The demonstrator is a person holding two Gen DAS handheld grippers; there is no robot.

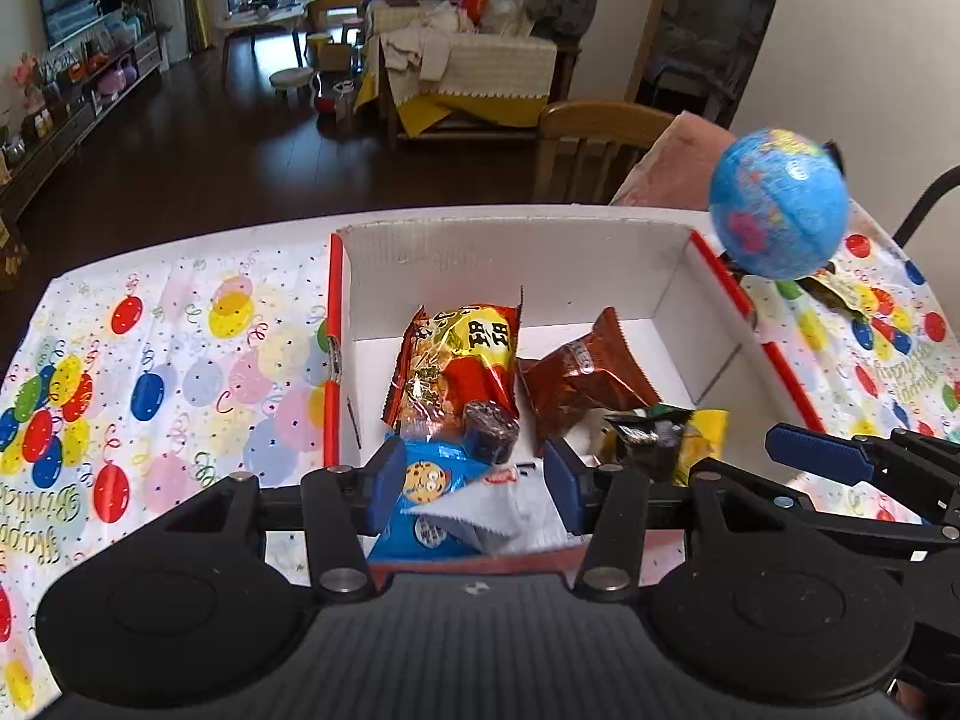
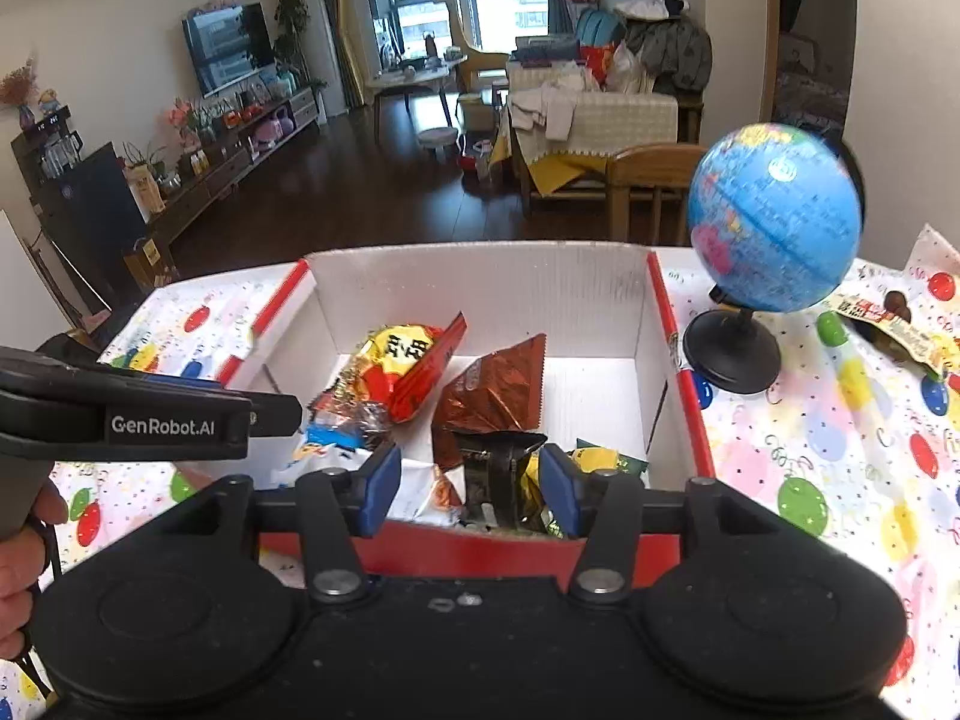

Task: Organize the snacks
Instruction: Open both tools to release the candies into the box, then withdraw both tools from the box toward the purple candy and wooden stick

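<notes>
A white cardboard box (image 1: pixel 510 264) (image 2: pixel 480 288) with red outer sides holds several snacks. A red-and-yellow packet (image 1: pixel 462 360) (image 2: pixel 408 369) and a brown foil packet (image 1: pixel 582 372) (image 2: pixel 492 390) lie in its middle. My left gripper (image 1: pixel 477 483) hangs open over the box's near edge, above a blue cookie packet (image 1: pixel 426 480) and a white wrapper. My right gripper (image 2: pixel 472 489) is open too. A black-and-yellow packet (image 2: pixel 498 468) (image 1: pixel 666 438) lies loose between its pads. A dark round sweet (image 1: pixel 489 429) rests against the red packet.
A blue globe (image 1: pixel 777 204) (image 2: pixel 774 216) on a black stand is right of the box. Behind it another snack packet (image 2: pixel 888 324) lies on the balloon tablecloth (image 1: pixel 180 360). A wooden chair (image 2: pixel 648 180) stands past the table's far edge. A hand (image 2: pixel 18 570) holds the left gripper.
</notes>
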